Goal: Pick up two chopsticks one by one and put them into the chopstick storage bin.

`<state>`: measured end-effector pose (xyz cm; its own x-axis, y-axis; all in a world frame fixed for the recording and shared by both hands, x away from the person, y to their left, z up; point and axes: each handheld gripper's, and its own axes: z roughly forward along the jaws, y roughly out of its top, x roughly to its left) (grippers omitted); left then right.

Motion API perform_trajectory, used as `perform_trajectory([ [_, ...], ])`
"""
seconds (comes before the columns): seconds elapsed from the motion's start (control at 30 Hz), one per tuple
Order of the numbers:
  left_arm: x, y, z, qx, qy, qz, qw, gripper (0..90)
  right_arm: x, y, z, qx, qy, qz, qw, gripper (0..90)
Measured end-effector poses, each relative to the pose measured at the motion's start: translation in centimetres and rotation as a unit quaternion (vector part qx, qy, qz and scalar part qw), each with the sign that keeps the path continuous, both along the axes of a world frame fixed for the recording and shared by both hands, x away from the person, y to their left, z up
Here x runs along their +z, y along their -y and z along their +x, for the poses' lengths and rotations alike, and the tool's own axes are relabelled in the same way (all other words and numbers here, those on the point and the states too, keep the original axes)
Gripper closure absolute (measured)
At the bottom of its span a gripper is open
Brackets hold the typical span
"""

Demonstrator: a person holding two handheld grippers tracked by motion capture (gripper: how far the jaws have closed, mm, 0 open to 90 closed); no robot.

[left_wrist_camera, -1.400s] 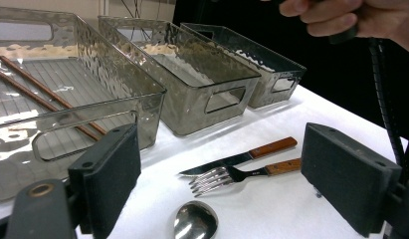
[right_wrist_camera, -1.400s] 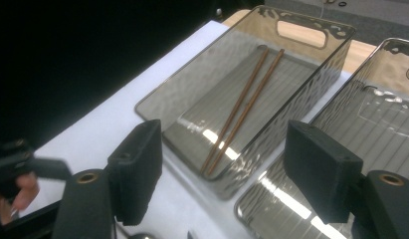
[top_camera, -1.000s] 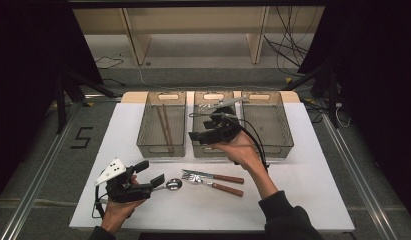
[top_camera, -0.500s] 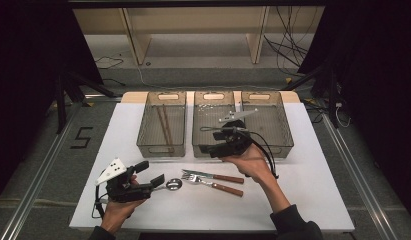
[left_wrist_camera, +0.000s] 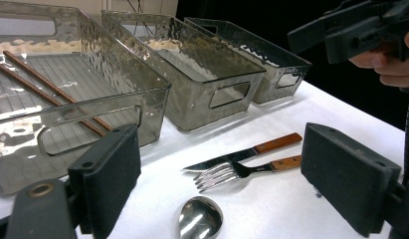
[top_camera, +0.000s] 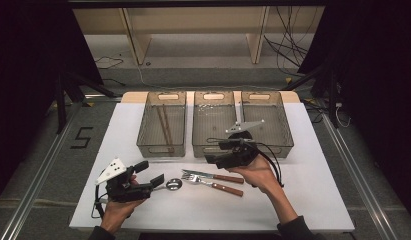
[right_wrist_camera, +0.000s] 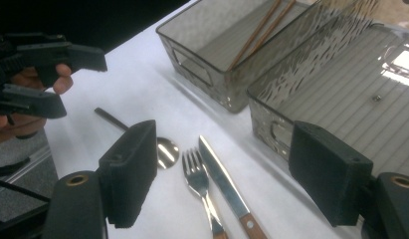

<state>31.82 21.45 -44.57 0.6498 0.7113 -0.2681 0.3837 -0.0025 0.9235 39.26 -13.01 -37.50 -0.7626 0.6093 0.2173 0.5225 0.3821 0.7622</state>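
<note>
A wood-handled knife (top_camera: 213,176) and fork (top_camera: 215,185) lie side by side on the white table, with a steel spoon (top_camera: 174,184) just left of them. My right gripper (top_camera: 211,151) hovers open above the knife (right_wrist_camera: 222,179) and fork (right_wrist_camera: 196,169), in front of the middle bin, nothing between its pads. At the front left, my left gripper (top_camera: 149,172) rests open on the table. Its jaws stand either side of the spoon (left_wrist_camera: 201,219) without touching it. Two brown chopsticks (top_camera: 164,125) lie in the left bin.
Three clear grey bins stand in a row at the back: left bin (top_camera: 143,145), middle bin (top_camera: 195,147), right bin (top_camera: 289,137). The white table (top_camera: 303,200) has free surface at the right and front. The floor around it is dark, with cables.
My right gripper has come down and toward the front, from over the middle bin to just above the knife and fork. The left gripper has stayed put.
</note>
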Motion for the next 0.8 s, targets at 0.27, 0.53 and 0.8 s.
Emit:
perform_trajectory([
  [0.27,0.0,-0.1,0.1,0.004,-0.001,0.000,1.0000,15.6,-0.8,0.9,-0.7,-0.002,-0.006,0.004,1.0000,27.8],
  [0.53,0.0,-0.3,0.2,0.005,-0.004,0.002,1.0000,15.6,-1.6,1.4,-1.3,0.002,-0.008,-0.003,1.0000,27.6],
  [0.8,0.2,-0.1,0.5,-0.007,-0.014,0.038,0.9991,15.6,-2.3,2.0,-2.1,0.005,-0.017,-0.008,0.9998,27.2],
])
